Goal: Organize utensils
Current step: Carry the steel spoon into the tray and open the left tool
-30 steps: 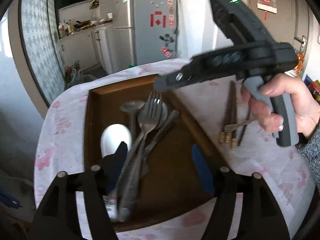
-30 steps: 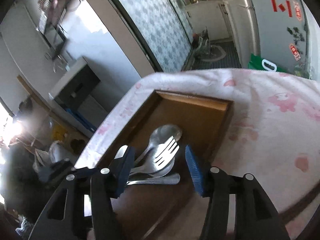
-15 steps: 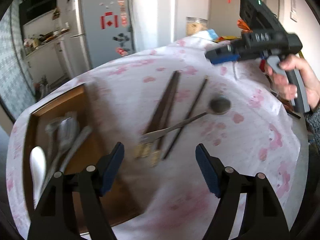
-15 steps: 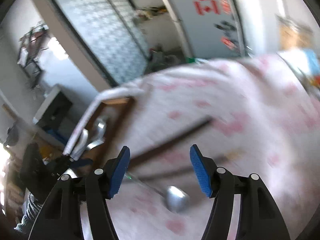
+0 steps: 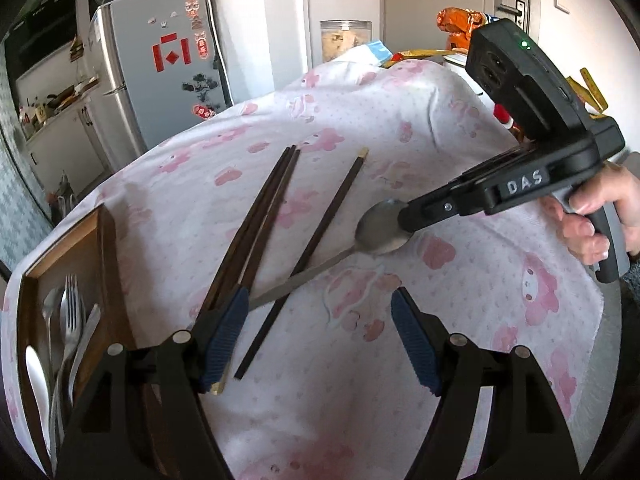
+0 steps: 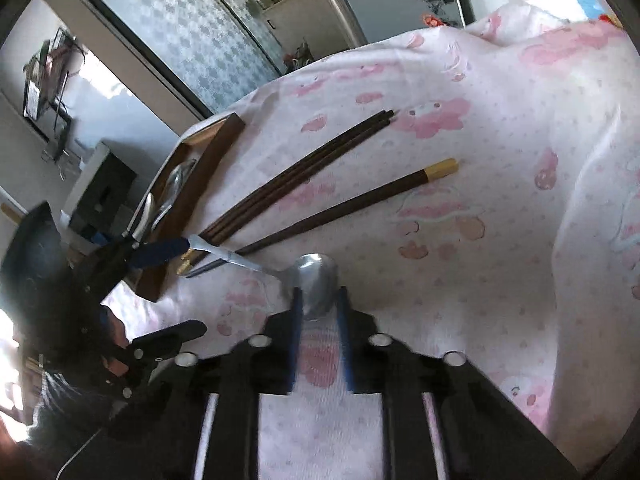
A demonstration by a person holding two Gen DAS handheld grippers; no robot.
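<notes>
The landmark here is the metal spoon (image 5: 378, 234), which lies on the pink-patterned tablecloth (image 5: 400, 120) with its bowl toward the right side of the table and its handle running back toward the wooden tray (image 5: 105, 264).

The right gripper (image 6: 318, 304) is now at the bowl of the spoon. Its jaws have just been closing: half a second ago they stood wide over the cloth, and now they are narrow, with the near edge of the bowl between the blue pads. In the left wrist view the tip of this gripper lies on the bowl, and a hand (image 5: 592, 220) holds its grip to the right of the spoon. Whether the pads truly press the metal the pictures do not show clearly, but they appear closed on it.

The left gripper (image 5: 320, 336) stands wide, with nothing between its fingers. One second ago it was over the tray; now it is at the handle end of the spoon, and its left pad is just beside the handle.

Three dark chopsticks (image 5: 260, 216) lie together to the left of the spoon, their ends near its handle. A single chopstick (image 5: 316, 240) with a pale cap lies between them and the bowl, and it crosses the handle.

The tray is further left than the handle end, at the table edge. Inside it are a fork (image 5: 71, 312), a white spoon (image 5: 36, 376) and other metal pieces.
</notes>
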